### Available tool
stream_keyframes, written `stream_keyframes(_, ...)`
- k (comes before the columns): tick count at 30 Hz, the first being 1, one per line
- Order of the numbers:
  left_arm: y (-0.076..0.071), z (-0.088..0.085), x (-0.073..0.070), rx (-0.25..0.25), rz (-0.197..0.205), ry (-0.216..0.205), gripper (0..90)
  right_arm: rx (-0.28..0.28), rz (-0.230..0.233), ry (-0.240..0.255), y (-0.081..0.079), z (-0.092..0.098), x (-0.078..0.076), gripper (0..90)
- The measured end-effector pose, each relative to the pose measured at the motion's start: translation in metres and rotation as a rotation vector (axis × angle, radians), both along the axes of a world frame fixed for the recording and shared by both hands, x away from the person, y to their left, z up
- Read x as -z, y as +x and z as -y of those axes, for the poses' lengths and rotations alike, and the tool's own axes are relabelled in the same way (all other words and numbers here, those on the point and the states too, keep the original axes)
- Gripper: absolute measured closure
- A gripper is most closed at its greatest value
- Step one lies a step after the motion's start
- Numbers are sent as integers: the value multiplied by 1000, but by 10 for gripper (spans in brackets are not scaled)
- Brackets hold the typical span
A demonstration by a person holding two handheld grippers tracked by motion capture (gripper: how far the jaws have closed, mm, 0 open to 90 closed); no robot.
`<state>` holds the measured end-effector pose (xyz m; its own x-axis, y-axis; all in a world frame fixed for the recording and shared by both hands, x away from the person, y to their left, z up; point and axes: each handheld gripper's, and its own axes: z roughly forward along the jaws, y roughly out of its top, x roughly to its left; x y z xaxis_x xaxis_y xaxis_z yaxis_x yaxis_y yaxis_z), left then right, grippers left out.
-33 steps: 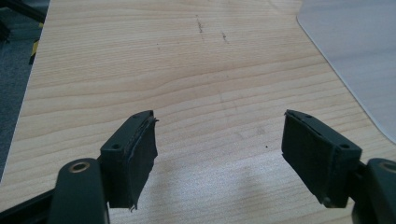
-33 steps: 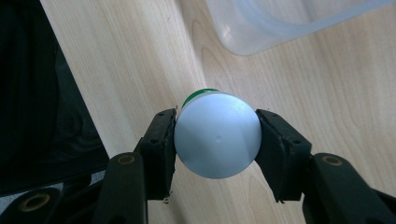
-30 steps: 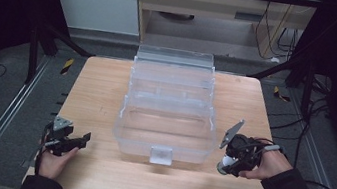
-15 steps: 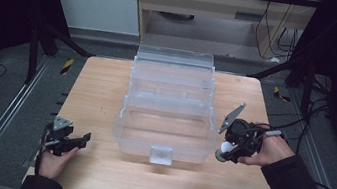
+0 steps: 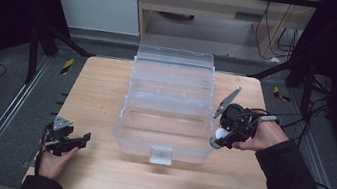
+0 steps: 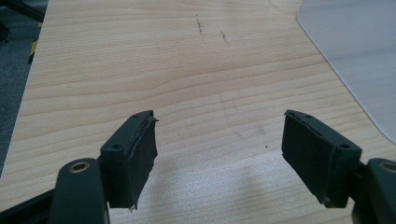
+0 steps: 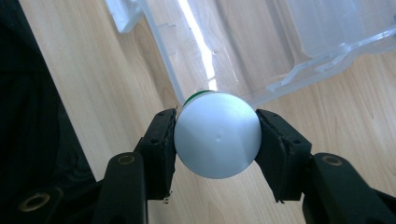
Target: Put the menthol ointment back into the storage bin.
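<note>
A clear plastic tiered box (image 5: pixel 168 109) stands open in the middle of the wooden table (image 5: pixel 106 90). My right gripper (image 5: pixel 220 136) hangs at the box's right wall, lifted off the table, shut on a white round-ended object (image 7: pixel 217 135) with a green band behind it. In the right gripper view both pads (image 7: pixel 161 144) press its sides, and the box's clear edge (image 7: pixel 196 65) lies just beyond. My left gripper (image 5: pixel 80 139) rests low at the table's front left, open, with bare wood between its jaws (image 6: pixel 219 154).
A corner of the clear box (image 6: pixel 359 56) reaches into the left gripper view at the upper right. Metal rails (image 5: pixel 6 116) run along the table's left side. Cables (image 5: pixel 313 126) trail off the right edge. Bare wood lies in front of the box.
My right hand has risen and shifted toward the box's right wall, carrying the white object. The left hand has stayed put.
</note>
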<state>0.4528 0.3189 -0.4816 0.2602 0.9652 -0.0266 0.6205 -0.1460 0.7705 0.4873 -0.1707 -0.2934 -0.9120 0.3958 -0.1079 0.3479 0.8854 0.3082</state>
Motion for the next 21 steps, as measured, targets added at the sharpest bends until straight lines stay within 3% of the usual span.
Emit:
stream_keyframes(9,0,0,0,1,0,0,257,5,-5,12,18,-10,6,502)
stream_keyframes(21,0,-1,0,0,2,-3,257,4,-18,-2,38,-25,34,502)
